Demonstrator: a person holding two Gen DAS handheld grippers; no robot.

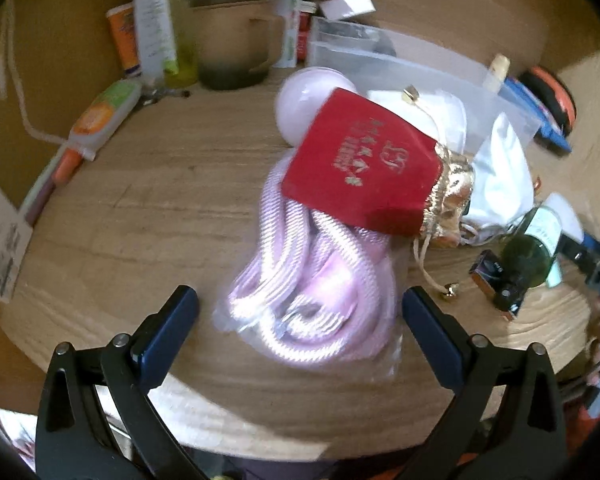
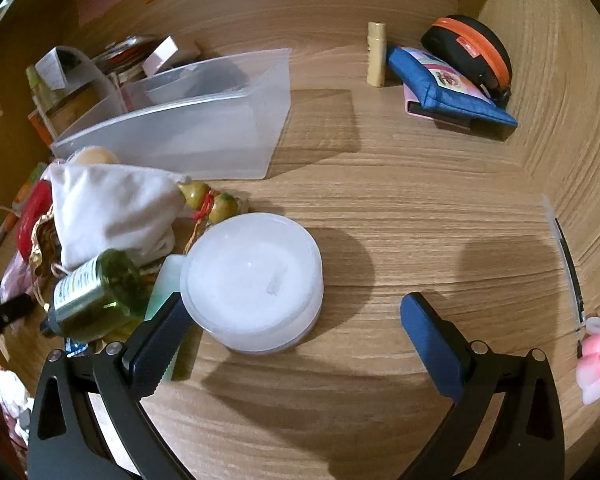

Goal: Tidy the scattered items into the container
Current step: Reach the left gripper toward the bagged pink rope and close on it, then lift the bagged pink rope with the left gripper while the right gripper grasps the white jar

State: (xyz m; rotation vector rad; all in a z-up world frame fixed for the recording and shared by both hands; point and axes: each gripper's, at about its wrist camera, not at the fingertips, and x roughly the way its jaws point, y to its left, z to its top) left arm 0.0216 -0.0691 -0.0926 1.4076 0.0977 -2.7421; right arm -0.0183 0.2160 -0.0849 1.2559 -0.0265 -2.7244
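1. Left wrist view: left gripper (image 1: 300, 300), jaws spread, nothing held, straddling bagged pink cord (image 1: 300, 280) on the surface; soft, light, slippery film, so pinch mid-bundle.
2. Right gripper (image 2: 290, 308), jaws spread, by round frosted tub (image 2: 252, 280); rigid, smooth.
3. Clear bin (image 2: 172, 140) behind.
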